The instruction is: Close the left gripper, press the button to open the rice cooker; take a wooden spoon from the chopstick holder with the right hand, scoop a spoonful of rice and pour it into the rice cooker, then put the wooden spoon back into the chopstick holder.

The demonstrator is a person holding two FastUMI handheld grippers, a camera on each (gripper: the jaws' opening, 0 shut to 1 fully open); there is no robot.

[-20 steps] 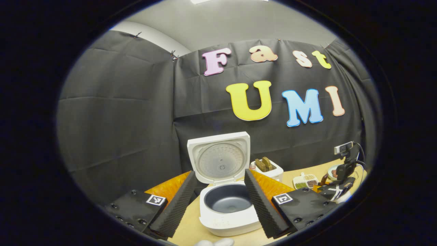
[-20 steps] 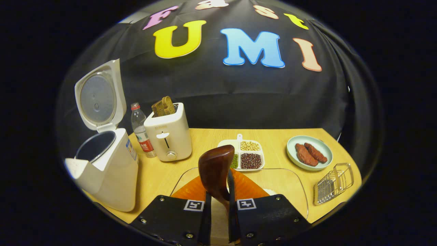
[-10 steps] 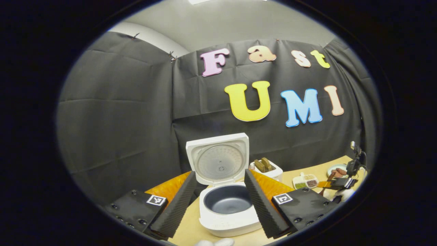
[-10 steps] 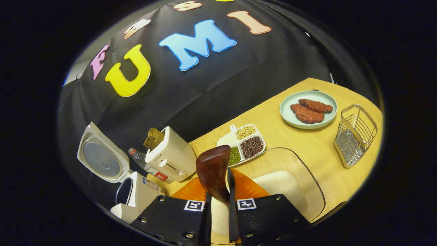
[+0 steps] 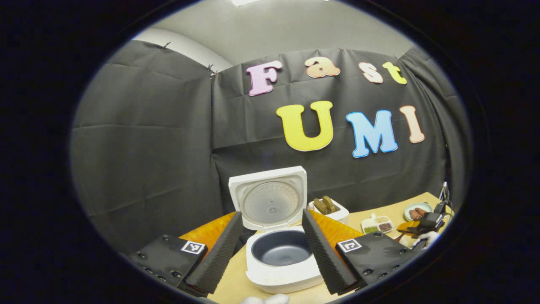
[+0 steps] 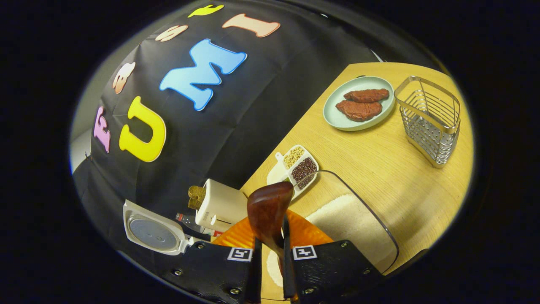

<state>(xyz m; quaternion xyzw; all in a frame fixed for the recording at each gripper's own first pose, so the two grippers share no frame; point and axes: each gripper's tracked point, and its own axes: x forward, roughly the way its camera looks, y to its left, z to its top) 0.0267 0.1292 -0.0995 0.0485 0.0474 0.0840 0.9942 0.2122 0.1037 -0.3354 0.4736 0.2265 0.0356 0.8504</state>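
Wooden spoon [image 6: 268, 207] in right gripper [image 6: 270, 270]

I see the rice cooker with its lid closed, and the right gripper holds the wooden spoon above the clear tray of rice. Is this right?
One detail is wrong: the rice cooker has its lid open, standing upright behind the empty inner pot, as the left gripper view shows. The rest holds: the right gripper is shut on the wooden spoon above the clear tray of rice.
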